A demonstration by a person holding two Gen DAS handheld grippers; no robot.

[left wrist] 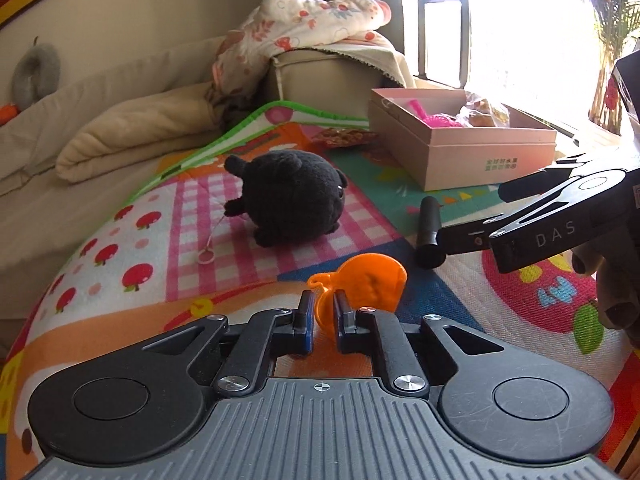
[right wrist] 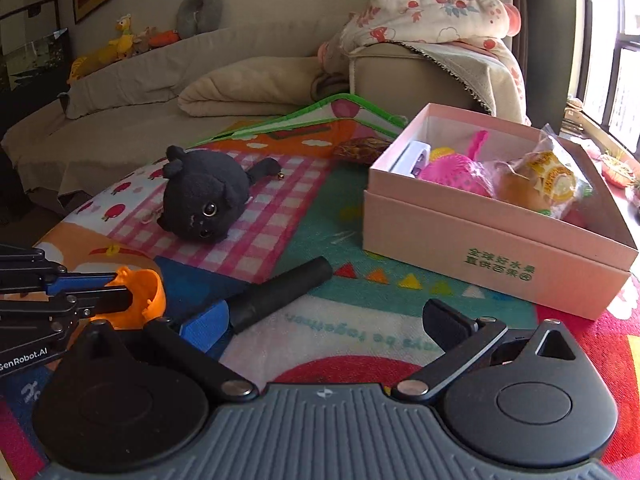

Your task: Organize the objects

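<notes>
The orange toy point(left wrist: 360, 286) sits clamped between the fingers of the left gripper point(left wrist: 323, 314), low on the colourful play mat point(left wrist: 168, 216); in the right wrist view the same orange toy point(right wrist: 140, 292) shows at about 9 o'clock, pinched by that gripper's dark fingers point(right wrist: 100, 300). A black cylinder point(right wrist: 280, 294) lies on the mat just right of it, pointing toward 2 o'clock, its near end touching or just beside the blue pad of the right gripper point(right wrist: 320, 328), whose fingers stand wide apart around bare mat. In the left wrist view the cylinder point(left wrist: 429, 232) is at 2 o'clock from the toy, with the right gripper's finger beside it. A black plush animal point(left wrist: 292, 196) rests on the pink checked patch at 11 o'clock from the toy. The pink box point(right wrist: 492, 248) stands open at 2 o'clock in the right wrist view, holding a pink spiky ball point(right wrist: 456, 174), a wrapped pastry point(right wrist: 536, 184) and a white item point(right wrist: 412, 156). Beyond the mat are a beige sofa point(right wrist: 140, 120) and a floral blanket point(right wrist: 436, 12).
</notes>
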